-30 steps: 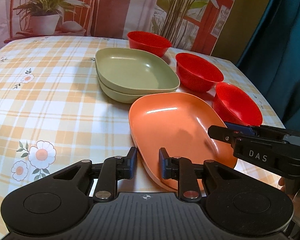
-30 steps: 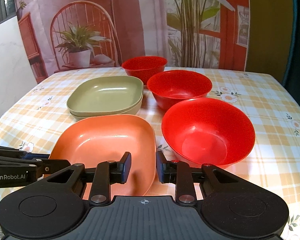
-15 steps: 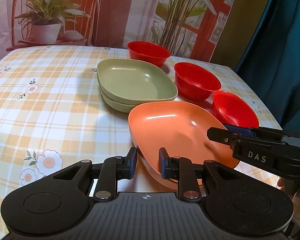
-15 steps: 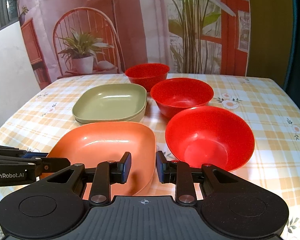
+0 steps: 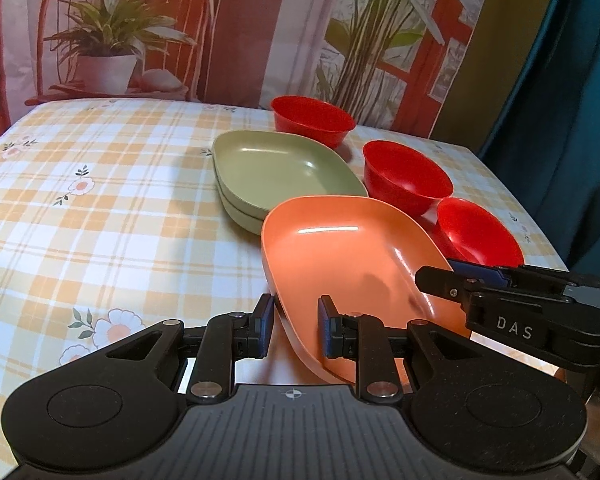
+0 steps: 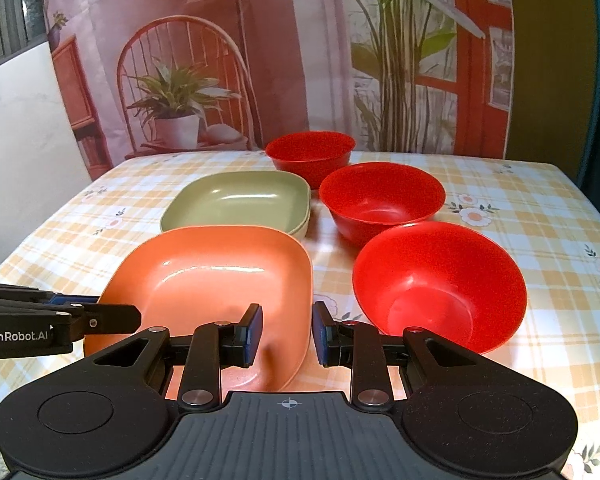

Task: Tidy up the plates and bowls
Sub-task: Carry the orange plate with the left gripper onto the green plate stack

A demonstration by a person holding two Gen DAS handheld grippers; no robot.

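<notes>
My left gripper and right gripper, both narrow, pinch the orange plate by its near rim. It's now lifted off the tabletop, far edge reaching the green plates. Stacking probably next.

Checked tablecloth, printed backdrop

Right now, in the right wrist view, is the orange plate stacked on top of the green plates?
No. The orange plate is in front of the green plates, nearer the camera, not on them.
</notes>
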